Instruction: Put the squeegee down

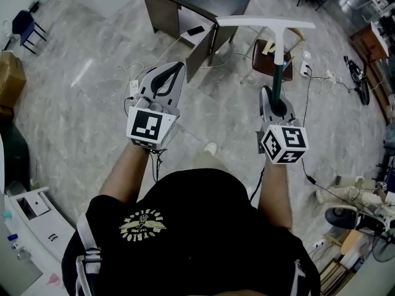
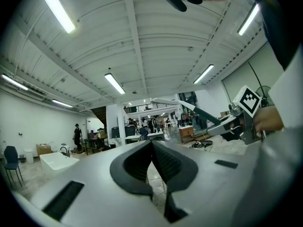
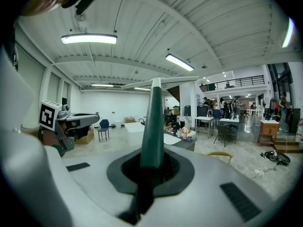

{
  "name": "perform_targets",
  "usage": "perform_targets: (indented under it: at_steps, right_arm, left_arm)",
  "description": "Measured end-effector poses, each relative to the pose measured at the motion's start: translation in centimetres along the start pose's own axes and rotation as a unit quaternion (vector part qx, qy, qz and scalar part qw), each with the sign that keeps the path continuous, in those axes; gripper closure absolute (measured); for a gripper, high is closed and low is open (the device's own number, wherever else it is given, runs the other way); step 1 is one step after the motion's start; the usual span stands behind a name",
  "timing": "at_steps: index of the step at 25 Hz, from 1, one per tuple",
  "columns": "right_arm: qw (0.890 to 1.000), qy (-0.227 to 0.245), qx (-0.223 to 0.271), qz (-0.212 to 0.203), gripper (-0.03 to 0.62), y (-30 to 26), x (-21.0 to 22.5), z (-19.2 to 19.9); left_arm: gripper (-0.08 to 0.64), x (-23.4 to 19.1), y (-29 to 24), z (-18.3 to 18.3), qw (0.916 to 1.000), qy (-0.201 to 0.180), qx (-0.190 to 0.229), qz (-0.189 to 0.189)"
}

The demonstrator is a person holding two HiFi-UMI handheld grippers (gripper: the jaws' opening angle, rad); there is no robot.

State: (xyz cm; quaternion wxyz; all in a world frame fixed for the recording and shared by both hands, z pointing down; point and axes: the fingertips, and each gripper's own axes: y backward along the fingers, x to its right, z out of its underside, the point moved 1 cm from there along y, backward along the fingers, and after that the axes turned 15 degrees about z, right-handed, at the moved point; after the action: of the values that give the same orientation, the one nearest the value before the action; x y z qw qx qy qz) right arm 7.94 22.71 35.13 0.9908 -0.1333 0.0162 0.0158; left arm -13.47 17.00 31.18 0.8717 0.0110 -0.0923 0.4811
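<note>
The squeegee [image 1: 278, 71] has a dark green handle and a long white blade [image 1: 265, 22] across its top. My right gripper [image 1: 275, 96] is shut on the handle and holds it out over the floor, blade away from me. In the right gripper view the green handle [image 3: 154, 122] rises straight out of the closed jaws of the right gripper [image 3: 152, 163]. My left gripper [image 1: 178, 68] is held level beside it, jaws together with nothing between them. The left gripper view shows that left gripper [image 2: 152, 146] and, to its right, the squeegee [image 2: 189, 109].
A dark desk [image 1: 185, 14] with a white top stands ahead, with a wooden chair [image 1: 266, 53] to its right. Cables [image 1: 321, 79] trail over the marbled floor. A cardboard box [image 1: 9, 73] and a blue chair [image 1: 24, 23] are at the left, and a white cabinet [image 1: 37, 221] is near my left side.
</note>
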Motion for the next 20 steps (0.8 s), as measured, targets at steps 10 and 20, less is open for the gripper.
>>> perform_targets:
  at_steps: [10,20]
  right_arm:
    - [1.0,0.005,0.006,-0.018,0.563,-5.5,4.5,-2.8]
    - [0.999,0.003,0.005,-0.047,0.563,-10.4,9.7,-3.1]
  left_arm:
    - [0.536,-1.7,-7.1,-1.2,0.9999,0.003,-0.001,-0.013]
    - [0.536,-1.9,-13.9,-1.7,0.9991,-0.022,-0.014,-0.032]
